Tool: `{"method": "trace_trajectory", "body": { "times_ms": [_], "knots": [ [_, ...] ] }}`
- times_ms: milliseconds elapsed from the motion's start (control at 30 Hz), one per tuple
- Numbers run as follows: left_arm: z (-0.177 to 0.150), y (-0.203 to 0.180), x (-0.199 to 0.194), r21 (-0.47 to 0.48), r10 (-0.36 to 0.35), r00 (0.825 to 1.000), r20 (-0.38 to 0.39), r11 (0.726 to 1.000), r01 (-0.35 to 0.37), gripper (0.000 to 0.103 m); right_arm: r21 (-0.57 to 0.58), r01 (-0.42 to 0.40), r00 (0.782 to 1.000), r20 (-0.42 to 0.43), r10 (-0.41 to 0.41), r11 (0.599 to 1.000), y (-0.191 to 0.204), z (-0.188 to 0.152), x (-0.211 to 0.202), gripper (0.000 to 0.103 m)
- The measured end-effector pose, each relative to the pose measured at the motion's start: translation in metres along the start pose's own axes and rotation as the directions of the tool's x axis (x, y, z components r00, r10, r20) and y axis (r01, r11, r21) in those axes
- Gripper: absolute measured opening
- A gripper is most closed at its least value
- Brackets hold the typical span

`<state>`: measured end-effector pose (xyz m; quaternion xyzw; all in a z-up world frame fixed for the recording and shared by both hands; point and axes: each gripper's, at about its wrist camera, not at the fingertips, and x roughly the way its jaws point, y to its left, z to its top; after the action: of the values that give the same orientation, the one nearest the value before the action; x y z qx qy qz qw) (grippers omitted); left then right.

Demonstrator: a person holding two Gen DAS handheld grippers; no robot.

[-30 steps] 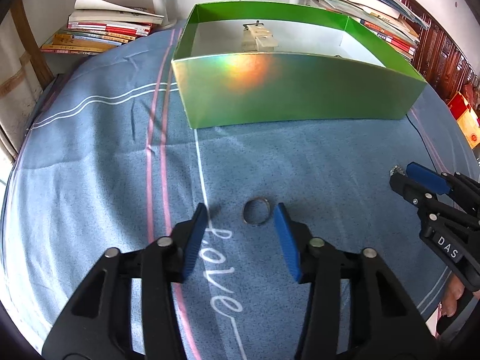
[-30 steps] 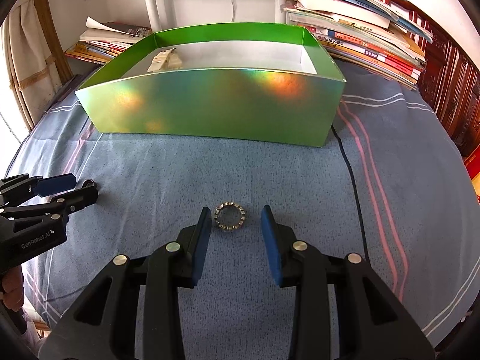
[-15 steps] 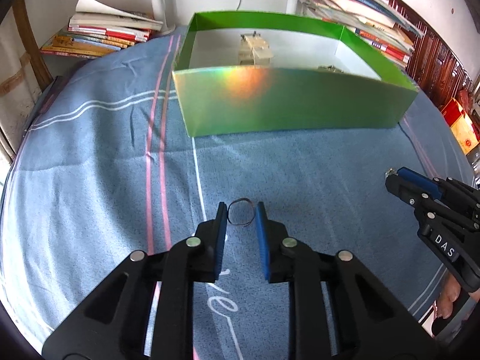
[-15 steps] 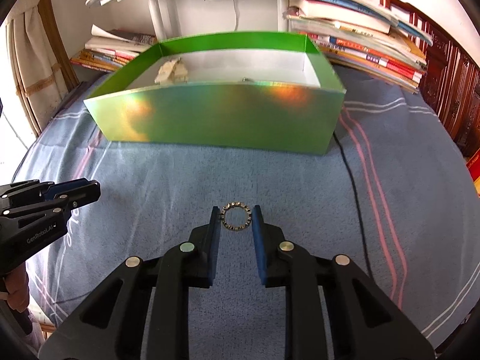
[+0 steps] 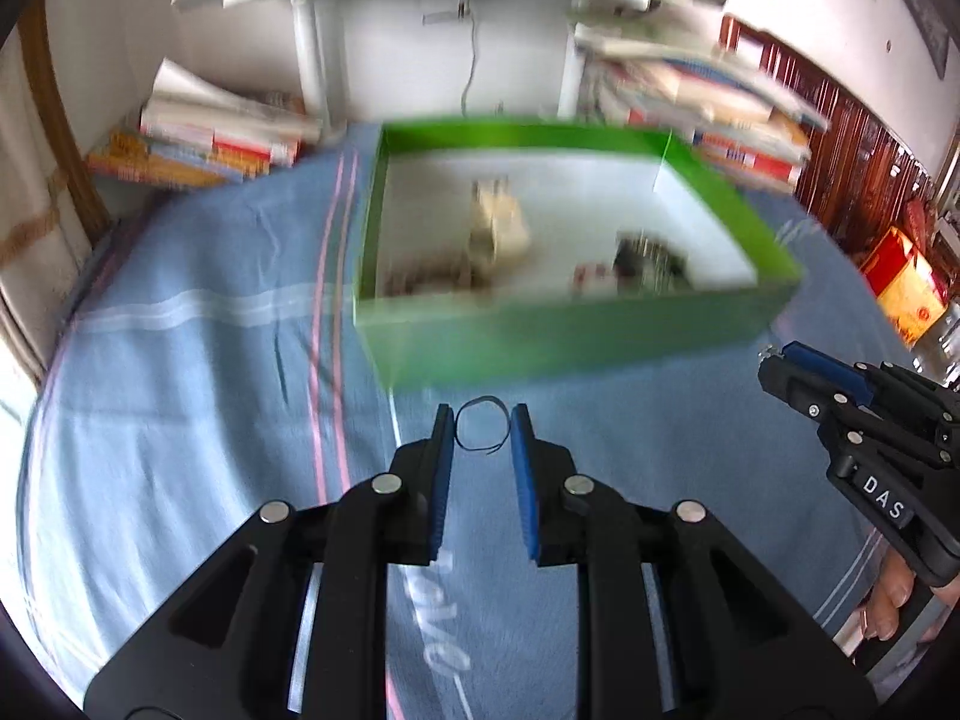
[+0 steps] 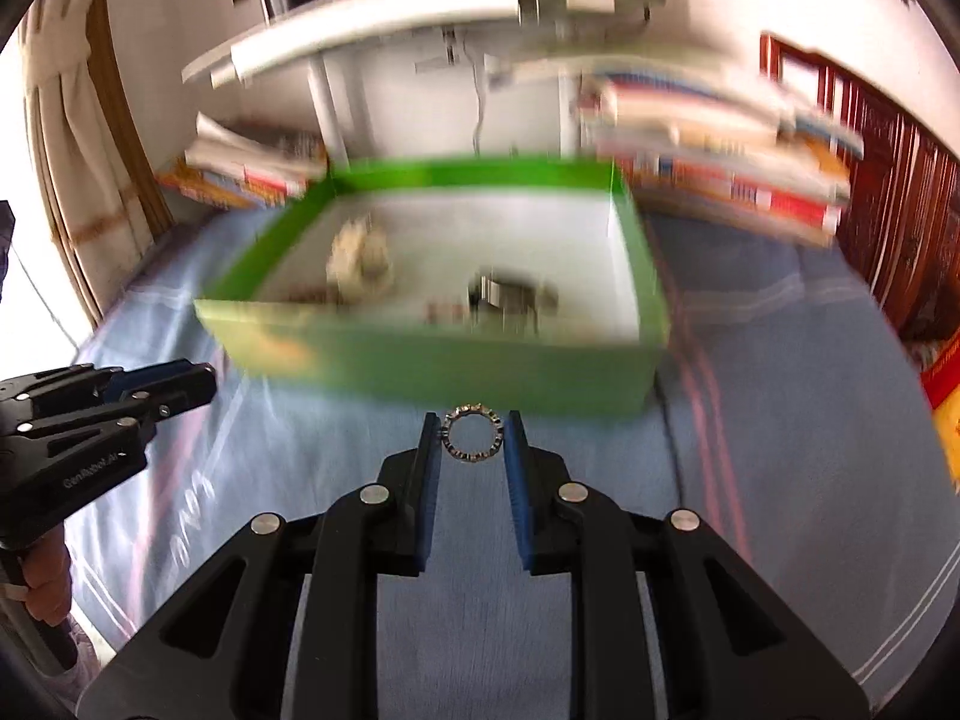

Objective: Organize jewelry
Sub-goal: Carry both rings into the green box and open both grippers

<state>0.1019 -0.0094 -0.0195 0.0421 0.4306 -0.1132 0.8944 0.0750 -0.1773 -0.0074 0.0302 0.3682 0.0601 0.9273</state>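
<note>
The left claw (image 5: 482, 426), black with blue pads, is clamped on a thin dark wire ring (image 5: 482, 425), held at the fingertips above the blue striped cloth (image 5: 180, 420). The right claw (image 6: 471, 433), of the same make, is clamped on a studded silver-coloured ring (image 6: 471, 433), likewise pinched between its tips. Just beyond both lies an open green cardboard box with a white floor (image 5: 558, 342). Inside it sit a cream-coloured lumpy piece (image 5: 498, 222) near the middle and a dark metallic piece (image 5: 648, 255) to its right; blur hides their detail. Stacks of books (image 5: 210, 144) line the wall behind.
</note>
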Motion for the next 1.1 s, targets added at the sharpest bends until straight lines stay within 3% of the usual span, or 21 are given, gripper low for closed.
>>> {"method": "trace_trajectory", "body": {
  "times_ms": [133,300,467,567,600,633,667,767,967,1100],
  "knots": [
    [0.041,-0.008,0.002,0.006,-0.03,0.999,0.041,1.0,0.029,0.019,0.005,0.017,0.998,0.057,-0.017,1.0,-0.008,0.037,0.009,0.021],
    [0.081,-0.027,0.04,0.031,-0.064,0.998,0.005,0.998,0.064,0.019,0.037,0.038,0.999,-0.021,-0.037,0.999,-0.023,0.061,0.064,0.021],
    [0.09,-0.033,0.084,0.025,-0.047,0.998,-0.052,0.998,0.049,0.02,0.064,0.063,0.994,-0.097,-0.056,0.996,-0.032,0.06,0.106,0.021],
    [0.088,-0.032,0.094,0.019,-0.064,0.996,-0.058,0.998,0.066,0.022,0.05,0.063,0.994,-0.092,-0.058,0.997,-0.031,0.059,0.11,0.023],
    [0.088,-0.032,0.093,0.022,-0.069,0.997,-0.047,0.997,0.07,0.026,0.058,0.058,0.995,-0.09,-0.052,0.997,-0.031,0.059,0.109,0.033],
    [0.088,-0.032,0.092,0.024,-0.081,0.996,-0.043,0.996,0.082,0.037,0.07,0.052,0.995,-0.084,-0.046,0.996,-0.033,0.06,0.106,0.043],
    [0.089,-0.032,0.09,0.021,-0.083,0.996,-0.04,0.996,0.084,0.047,0.082,0.048,0.996,-0.073,-0.042,0.995,-0.035,0.061,0.102,0.045],
    [0.09,-0.029,0.079,0.015,-0.068,0.998,-0.005,0.998,0.068,0.048,0.101,0.044,0.999,-0.03,-0.041,0.994,-0.04,0.062,0.081,0.045],
    [0.075,-0.019,0.042,-0.011,0.016,0.998,0.06,1.0,-0.015,0.056,0.105,0.075,0.997,0.02,-0.078,0.992,-0.044,0.042,0.034,0.06],
    [0.052,-0.011,0.012,-0.03,0.075,0.99,0.122,0.997,-0.072,0.065,0.114,0.104,0.988,0.101,-0.116,0.988,-0.04,0.017,-0.006,0.081]
  ]
}}
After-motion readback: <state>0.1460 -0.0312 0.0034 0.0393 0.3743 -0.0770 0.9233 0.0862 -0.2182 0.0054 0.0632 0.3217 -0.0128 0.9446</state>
